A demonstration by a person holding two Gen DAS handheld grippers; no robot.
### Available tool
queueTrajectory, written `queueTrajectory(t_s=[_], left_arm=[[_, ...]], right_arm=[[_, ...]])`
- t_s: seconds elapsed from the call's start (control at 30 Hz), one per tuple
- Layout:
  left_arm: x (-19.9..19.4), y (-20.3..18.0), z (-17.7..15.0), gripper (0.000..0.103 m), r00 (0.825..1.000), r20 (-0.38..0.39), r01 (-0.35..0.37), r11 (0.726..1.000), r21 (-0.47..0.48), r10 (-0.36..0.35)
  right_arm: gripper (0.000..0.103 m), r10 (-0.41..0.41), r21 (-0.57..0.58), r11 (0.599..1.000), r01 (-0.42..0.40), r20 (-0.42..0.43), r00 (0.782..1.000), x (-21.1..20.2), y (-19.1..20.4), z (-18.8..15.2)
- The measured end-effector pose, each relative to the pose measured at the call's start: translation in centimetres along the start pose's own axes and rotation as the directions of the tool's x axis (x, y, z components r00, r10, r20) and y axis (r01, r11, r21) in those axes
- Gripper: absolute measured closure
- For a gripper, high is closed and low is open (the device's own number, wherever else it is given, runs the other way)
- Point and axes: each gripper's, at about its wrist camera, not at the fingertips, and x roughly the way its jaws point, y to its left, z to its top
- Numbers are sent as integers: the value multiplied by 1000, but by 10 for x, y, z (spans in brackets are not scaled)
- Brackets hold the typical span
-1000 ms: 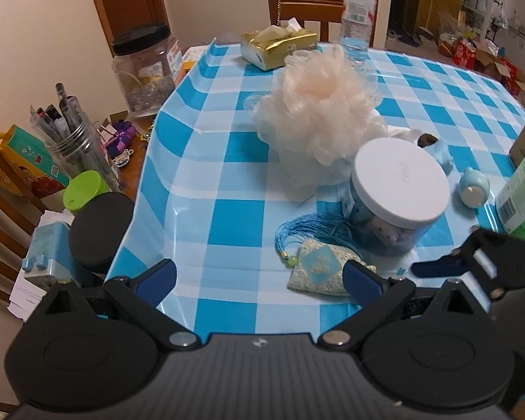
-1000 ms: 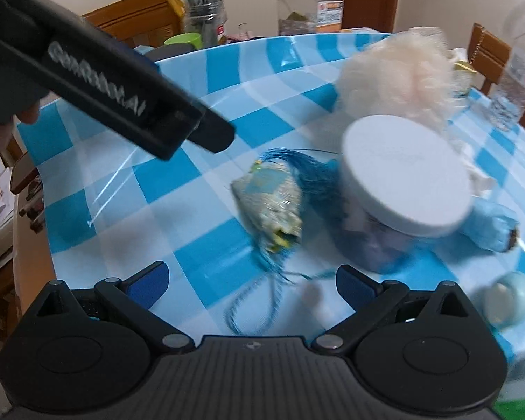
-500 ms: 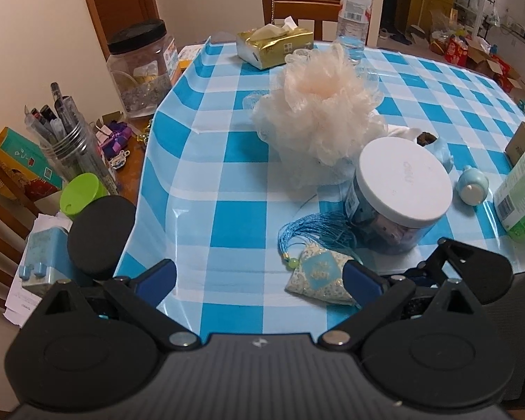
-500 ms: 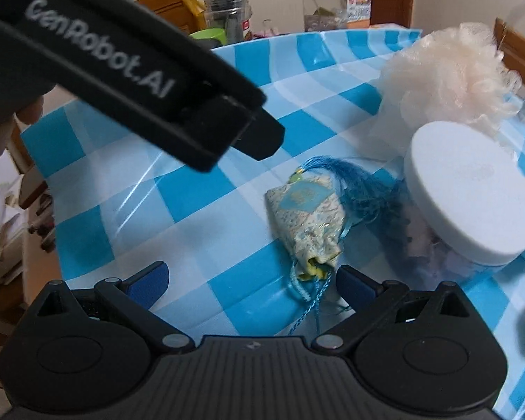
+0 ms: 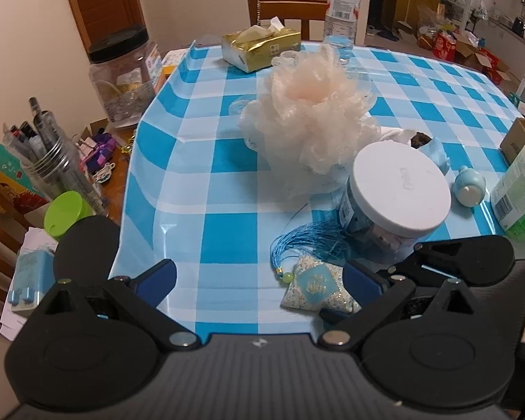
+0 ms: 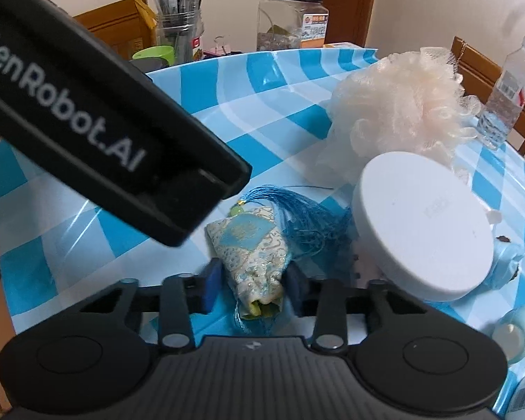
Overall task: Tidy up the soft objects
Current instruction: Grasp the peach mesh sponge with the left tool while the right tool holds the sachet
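Now: right claw (image 6: 251,288) just closed, blue pads pinching the neck end of the patterned sachet (image 6: 252,250), which lies on the blue-and-white checked tabletop (image 6: 66,241). Sachet's blue tassel (image 6: 304,211) fanned out behind it, running up against the clear jar with white lid (image 6: 421,225). Same sachet (image 5: 315,288) seen from the left wrist camera: flat on the cloth near the tabletop's front edge, just beside the left claw's right finger, green bead at its far corner. Left claw (image 5: 259,276) spread wide, nothing between the pads, hanging above the checked cloth beside the sachet; not touching it as far as visible. Left claw body crossing the upper left of the right wrist view, over the sachet area. Peach mesh bath pouf (image 5: 311,112) resting behind the white-lidded jar (image 5: 399,189), touching or nearly so. Small pale-blue round item (image 5: 469,185) to the right of the jar, apart from it. Gold tissue pack (image 5: 260,47) and water bottle (image 5: 343,3) at the far edge. Off the cloth on the left: black-lidded plastic jar (image 5: 122,73), pen jar (image 5: 49,164), green cup (image 5: 64,211).
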Motion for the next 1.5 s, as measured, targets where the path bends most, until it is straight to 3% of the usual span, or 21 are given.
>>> queueTrajectory(t_s=[0.3, 0.6, 0.8, 1.0, 1.17, 1.37, 1.5], left_arm=[[8, -7, 22, 2, 998, 16, 52, 998, 39, -53], [35, -18, 86, 2, 984, 78, 156, 987, 47, -160], [71, -19, 121, 2, 978, 107, 187, 982, -40, -182], [108, -16, 127, 1, 983, 51, 180, 980, -87, -176], [125, -10, 128, 1, 973, 28, 229, 960, -163, -227], [139, -16, 132, 1, 965, 19, 262, 949, -173, -263], [142, -18, 134, 14, 957, 16, 288, 941, -179, -289]], right_arm=[[69, 11, -4, 1000, -12, -35, 999, -22, -15, -13], [69, 25, 8, 1000, -25, -42, 999, -28, -23, -20], [69, 43, 18, 999, -42, -36, 998, -28, -25, -20], [66, 45, 26, 999, -44, -27, 999, -29, -29, -21], [65, 53, 33, 998, -52, -27, 998, -31, -32, -22], [62, 54, 34, 998, -53, -28, 998, -31, -33, -20], [52, 40, 28, 999, -40, -16, 999, -30, -34, -19]])
